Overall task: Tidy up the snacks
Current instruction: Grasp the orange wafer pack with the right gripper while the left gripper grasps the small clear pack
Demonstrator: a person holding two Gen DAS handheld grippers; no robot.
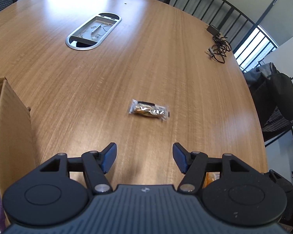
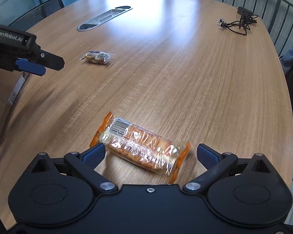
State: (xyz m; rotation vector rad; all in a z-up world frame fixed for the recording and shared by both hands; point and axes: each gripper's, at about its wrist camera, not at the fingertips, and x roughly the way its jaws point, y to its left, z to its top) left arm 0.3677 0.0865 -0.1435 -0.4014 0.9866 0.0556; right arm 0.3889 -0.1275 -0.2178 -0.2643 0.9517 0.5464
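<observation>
Right wrist view looks down on an orange-ended cracker packet (image 2: 141, 148) lying flat and slanted on the wooden table (image 2: 185, 78), barcode end toward the upper left. The right gripper (image 2: 149, 153) hangs just over it with its jaws spread wide; the packet lies between the blue pads (image 2: 93, 154) but neither pad presses on it, though the left pad sits right at the packet's near-left corner. Bare tabletop surrounds the packet on every side.

Farther out and to the left, a small clear-wrapped snack (image 2: 97, 58) with gold and dark contents rests alone on the wood. In the left wrist view the same clear-wrapped snack (image 1: 149, 110) lies ahead of the left gripper (image 1: 144, 159), well apart from its tips, with open table between them. That gripper's jaws stand apart with nothing between them; from the right camera the left gripper (image 2: 40, 65) shows side-on at the left edge, above the table near a cardboard box (image 2: 2, 101).

The cardboard box (image 1: 13, 128) stands at the table's left side, its flap upright; colourful contents show inside it but are too cut off to name. A sliver of orange wrapper (image 1: 212, 177) peeks out behind the left gripper's right finger linkage.

Beyond the snacks, a silver oval cable tray (image 1: 92, 32) is set into the table's middle. At the far right edge lies a tangle of black cables with a power adapter (image 2: 241, 22). Mesh-backed chairs (image 2: 39, 13) and a dark railing (image 1: 214, 9) ring the table.
</observation>
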